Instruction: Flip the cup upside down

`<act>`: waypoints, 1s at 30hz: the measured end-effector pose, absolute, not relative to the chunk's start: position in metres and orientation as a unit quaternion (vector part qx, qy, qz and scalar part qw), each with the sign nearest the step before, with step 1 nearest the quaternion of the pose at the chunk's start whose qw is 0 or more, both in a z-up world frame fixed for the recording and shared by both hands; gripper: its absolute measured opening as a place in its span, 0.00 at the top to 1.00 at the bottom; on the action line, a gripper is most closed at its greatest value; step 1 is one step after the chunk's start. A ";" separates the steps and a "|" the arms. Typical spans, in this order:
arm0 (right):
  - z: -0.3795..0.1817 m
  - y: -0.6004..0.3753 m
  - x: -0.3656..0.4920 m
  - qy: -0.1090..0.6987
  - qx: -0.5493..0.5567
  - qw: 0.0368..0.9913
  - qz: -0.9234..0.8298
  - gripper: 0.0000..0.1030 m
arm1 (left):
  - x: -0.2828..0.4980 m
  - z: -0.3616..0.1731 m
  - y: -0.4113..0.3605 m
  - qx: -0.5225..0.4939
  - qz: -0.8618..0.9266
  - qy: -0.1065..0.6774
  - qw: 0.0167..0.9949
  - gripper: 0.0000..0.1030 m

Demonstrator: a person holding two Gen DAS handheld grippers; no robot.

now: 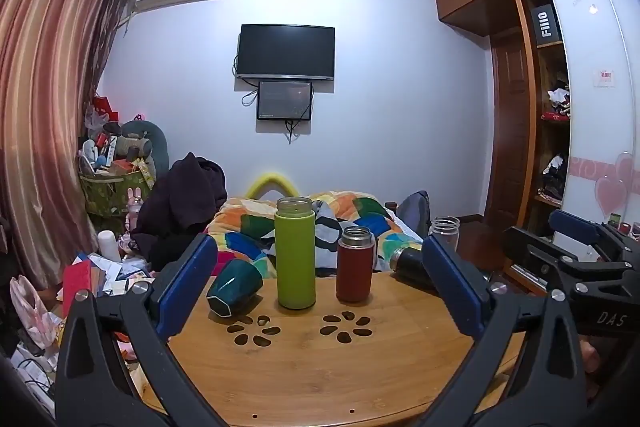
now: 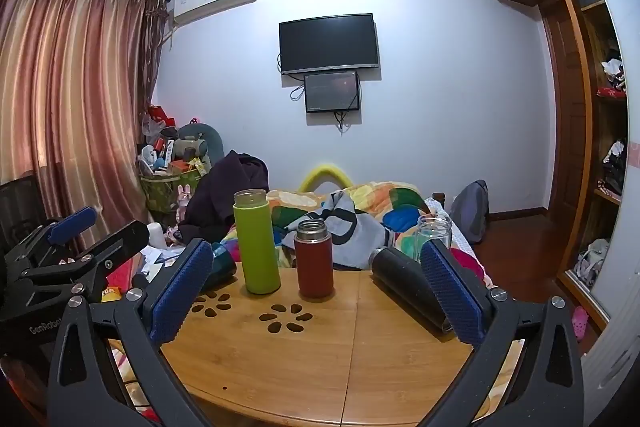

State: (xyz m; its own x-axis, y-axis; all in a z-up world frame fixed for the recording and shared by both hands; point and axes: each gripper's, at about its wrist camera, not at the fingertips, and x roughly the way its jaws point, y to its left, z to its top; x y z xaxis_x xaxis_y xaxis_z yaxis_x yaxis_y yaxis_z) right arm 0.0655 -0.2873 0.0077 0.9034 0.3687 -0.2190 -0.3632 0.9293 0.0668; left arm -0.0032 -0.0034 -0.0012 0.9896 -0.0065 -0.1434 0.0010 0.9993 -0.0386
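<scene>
A dark green cup (image 1: 234,287) lies on its side at the left of the wooden table (image 1: 320,371); in the right wrist view it (image 2: 221,265) is partly hidden behind my right gripper's left finger. A tall lime green bottle (image 1: 295,253) and a red flask (image 1: 355,263) stand upright at the middle. A black flask (image 2: 408,287) lies on its side at the right, a clear glass jar (image 2: 434,231) behind it. My left gripper (image 1: 320,287) is open and empty, short of the cups. My right gripper (image 2: 316,291) is open and empty.
A bed with a colourful quilt (image 1: 344,219) lies behind the table. Clutter and a basket (image 1: 108,187) fill the left floor. A wardrobe (image 1: 532,107) stands at the right. My right gripper also shows at the right edge of the left wrist view (image 1: 580,267).
</scene>
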 end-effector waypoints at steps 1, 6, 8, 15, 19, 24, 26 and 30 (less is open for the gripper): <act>0.008 -0.287 0.065 0.115 0.012 0.975 0.188 0.00 | -0.004 -0.002 -0.004 -0.018 -0.002 0.071 0.997 0.00; 0.010 -0.283 0.064 0.115 0.010 0.976 0.187 0.00 | -0.004 -0.001 -0.006 -0.015 0.000 0.071 0.997 0.00; 0.010 -0.283 0.064 0.115 0.010 0.975 0.188 0.00 | -0.004 -0.001 -0.005 -0.020 -0.001 0.074 0.997 0.00; 0.012 -0.282 0.060 0.112 0.010 0.975 0.191 0.00 | -0.003 0.000 -0.003 -0.023 -0.001 0.078 0.997 0.00; 0.012 -0.281 0.060 0.112 0.010 0.975 0.192 0.00 | -0.002 -0.001 -0.003 -0.022 0.000 0.078 0.997 0.00; 0.012 -0.281 0.059 0.113 0.010 0.975 0.193 0.00 | -0.002 -0.001 0.000 -0.024 -0.002 0.080 0.996 0.00; 0.012 -0.281 0.059 0.113 0.010 0.975 0.193 0.00 | -0.002 -0.001 0.000 -0.024 -0.002 0.080 0.996 0.00; 0.012 -0.280 0.059 0.113 0.010 0.975 0.193 0.00 | -0.002 -0.002 0.000 -0.024 -0.002 0.080 0.996 0.00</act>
